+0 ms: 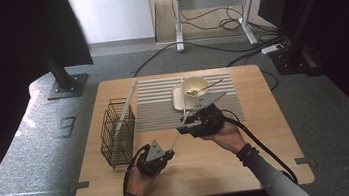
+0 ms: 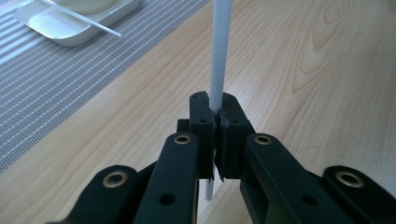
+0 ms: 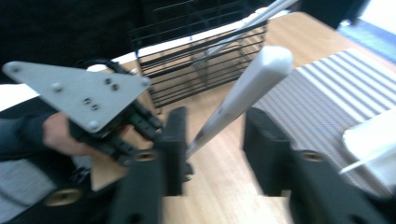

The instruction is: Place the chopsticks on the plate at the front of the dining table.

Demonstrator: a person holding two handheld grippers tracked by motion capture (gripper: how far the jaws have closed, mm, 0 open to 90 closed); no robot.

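We note the tabletop (image 1: 263,142) first: pale wood, with a striped grey mat (image 1: 158,105) at its far middle. A black wire basket (image 1: 116,133) stands at the left, a white stick (image 1: 125,106) leaning out of it. On the mat's far right a cream bowl (image 1: 195,85) with a spoon (image 1: 206,87) sits on a small tray (image 1: 178,100).

Near centre, the left gripper (image 2: 214,116) has its fingers closed tight on a white chopstick (image 2: 219,56), low on the shaft. The right gripper (image 3: 215,149) has its fingers spread wide, either side of the chopstick's thick end, not touching.

Risks, as we judge them: the grip is near one end, so the chopstick could pivot or slip. If the left lets go before the right closes, it drops to the tabletop. The right view is blurred; alignment uncertain.
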